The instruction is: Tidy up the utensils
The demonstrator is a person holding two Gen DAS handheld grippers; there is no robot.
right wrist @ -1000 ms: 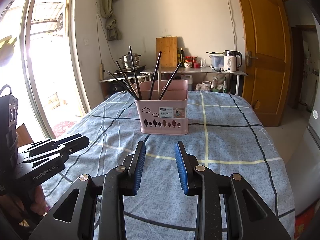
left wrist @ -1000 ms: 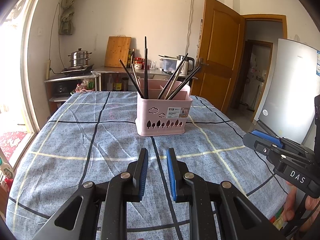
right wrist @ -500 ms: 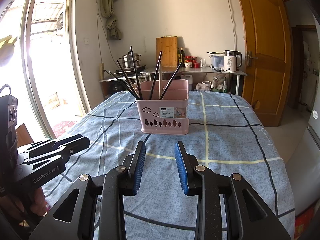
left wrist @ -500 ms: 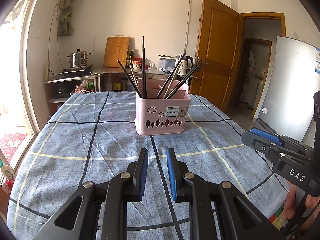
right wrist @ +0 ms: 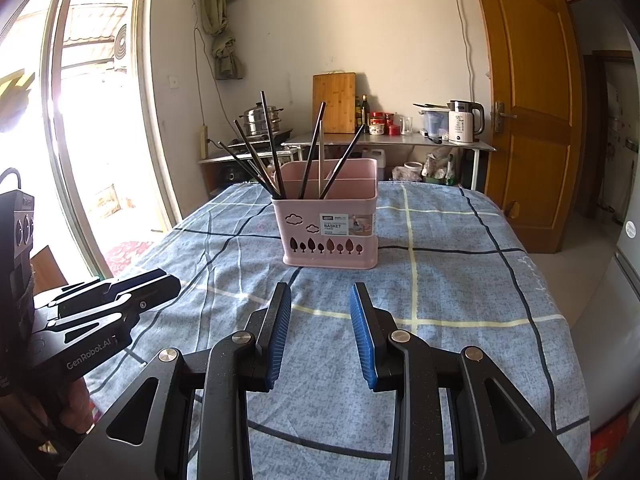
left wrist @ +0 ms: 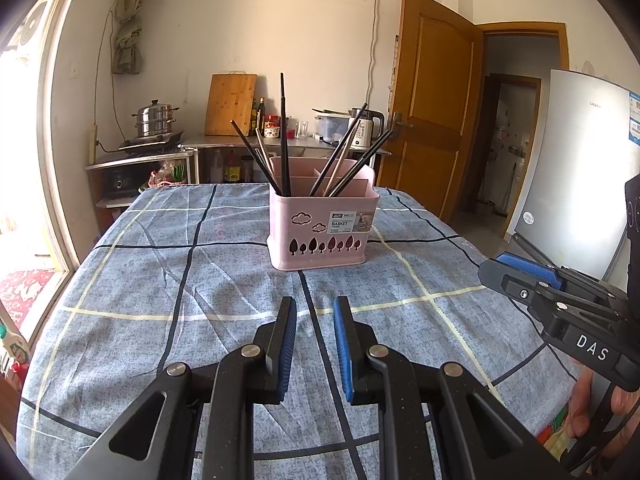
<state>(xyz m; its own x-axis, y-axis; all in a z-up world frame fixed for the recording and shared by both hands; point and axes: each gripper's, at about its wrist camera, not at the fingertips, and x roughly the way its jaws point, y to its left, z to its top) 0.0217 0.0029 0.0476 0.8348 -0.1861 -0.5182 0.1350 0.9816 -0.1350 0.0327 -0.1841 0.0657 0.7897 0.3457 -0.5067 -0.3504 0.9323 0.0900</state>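
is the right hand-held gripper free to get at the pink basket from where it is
Probably yes. The right hand-held gripper is open and empty, and only bare tablecloth lies between it and the pink basket. The left hand-held gripper sits off to the side.

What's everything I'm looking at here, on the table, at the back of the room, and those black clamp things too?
Pink plastic utensil basket: one, pink, mid-table, upright.
Dark chopsticks: several, mostly black, leaning in the basket's compartments.
Blue checked tablecloth: one, blue with dark and pale lines, covering the table.
Wooden cutting board: one, brown, leaning on the back wall.
Steel steamer pot: one, silver, back left.
White electric kettle: one, white, back counter.
Wooden door: one, brown, right.
Grey fridge: one, far right.
Left gripper: black, blue-padded fingers slightly apart, empty.
Right gripper: black, blue-padded fingers apart, empty.
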